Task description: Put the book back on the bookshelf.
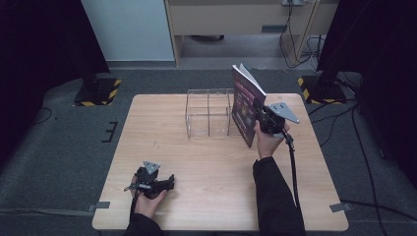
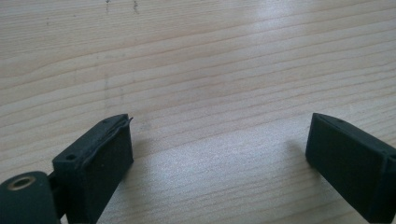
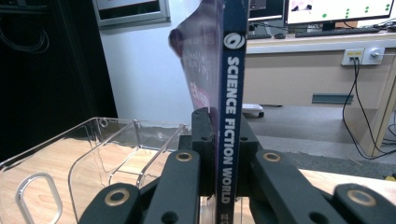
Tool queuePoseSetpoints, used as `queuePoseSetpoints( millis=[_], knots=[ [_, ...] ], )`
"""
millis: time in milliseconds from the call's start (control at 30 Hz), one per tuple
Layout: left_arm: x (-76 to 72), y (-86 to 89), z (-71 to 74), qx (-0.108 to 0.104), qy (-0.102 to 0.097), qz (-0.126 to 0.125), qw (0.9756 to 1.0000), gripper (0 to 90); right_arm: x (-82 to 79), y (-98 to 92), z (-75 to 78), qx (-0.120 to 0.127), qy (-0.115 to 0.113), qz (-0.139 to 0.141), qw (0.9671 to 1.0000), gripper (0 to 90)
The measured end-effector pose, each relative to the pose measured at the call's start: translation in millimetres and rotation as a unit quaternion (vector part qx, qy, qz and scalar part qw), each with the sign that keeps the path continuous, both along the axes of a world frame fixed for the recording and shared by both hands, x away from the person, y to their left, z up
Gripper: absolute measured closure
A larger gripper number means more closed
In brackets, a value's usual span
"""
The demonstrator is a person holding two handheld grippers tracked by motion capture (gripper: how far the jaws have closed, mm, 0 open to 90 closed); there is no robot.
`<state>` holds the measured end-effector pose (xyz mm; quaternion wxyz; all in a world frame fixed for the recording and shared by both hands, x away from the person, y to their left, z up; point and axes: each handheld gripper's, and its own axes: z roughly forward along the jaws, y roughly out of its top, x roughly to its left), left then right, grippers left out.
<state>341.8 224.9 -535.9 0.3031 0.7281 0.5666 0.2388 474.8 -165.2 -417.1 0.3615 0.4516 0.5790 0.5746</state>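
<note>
Right gripper: jaws clamped on the spine of a magazine, held upright just beside the right end of the clear acrylic organizer. Magazine: judged light, floppy, glossy-slick; best gripped at the stiffer spine, since the loose pages fan at the top. Organizer: thin walls, open top, likely to slide if nudged. Left gripper: jaws apart, holding nothing, resting low over the table, well apart. Open room lies on the near tabletop.
</note>
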Motion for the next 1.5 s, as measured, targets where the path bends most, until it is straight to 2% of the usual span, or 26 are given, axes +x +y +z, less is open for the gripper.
queuePoseSetpoints(
  millis=[100,200,300,500,667,867,1000,1167,1300,1467,1500],
  knots=[
    [0.0,0.0,0.0,0.0,0.0,0.0,1.0,6.4,-2.8,-1.5,-3.3,-0.001,-0.002,0.003,1.0,84.2],
    [0.0,0.0,0.0,0.0,0.0,0.0,1.0,6.4,-3.8,-1.3,-2.6,-0.016,-0.003,0.006,0.9998,83.7],
    [0.0,0.0,0.0,0.0,0.0,0.0,1.0,6.4,-4.8,-0.8,-1.4,-0.029,0.003,0.009,0.9995,81.9],
    [0.0,-0.1,0.0,0.0,0.0,0.0,1.0,6.4,-4.0,-2.2,-3.1,-0.034,0.019,0.009,0.9992,74.3],
    [0.0,-0.1,0.0,0.0,0.0,0.0,1.0,6.4,-3.1,-5.4,-2.3,-0.027,0.023,0.007,0.9993,67.0],
    [0.4,-0.5,-0.2,0.003,0.002,0.0,1.0,5.2,-3.9,-7.4,-0.7,-0.023,0.023,0.005,0.9995,52.4],
    [1.3,-0.8,-0.6,0.003,0.006,0.001,1.0,1.5,-5.6,-11.0,2.1,-0.004,0.028,0.015,0.9995,45.3],
    [1.5,-0.6,-0.6,0.002,0.008,0.001,1.0,0.9,-12.3,-14.9,6.9,-0.017,0.025,0.017,0.9994,33.3],
    [1.6,-0.4,-0.6,0.001,0.008,0.002,1.0,0.5,-20.8,-21.8,8.4,-0.012,0.025,0.024,0.9993,26.5],
    [1.8,-0.4,-0.6,0.001,0.009,0.003,1.0,0.1,-36.0,-35.2,2.6,-0.014,0.049,0.04,0.9979,21.9],
    [1.7,-0.4,-0.6,0.001,0.009,0.003,1.0,0.1,-40.0,-39.6,-0.7,-0.015,0.06,0.044,0.9971,20.5]
  ],
)
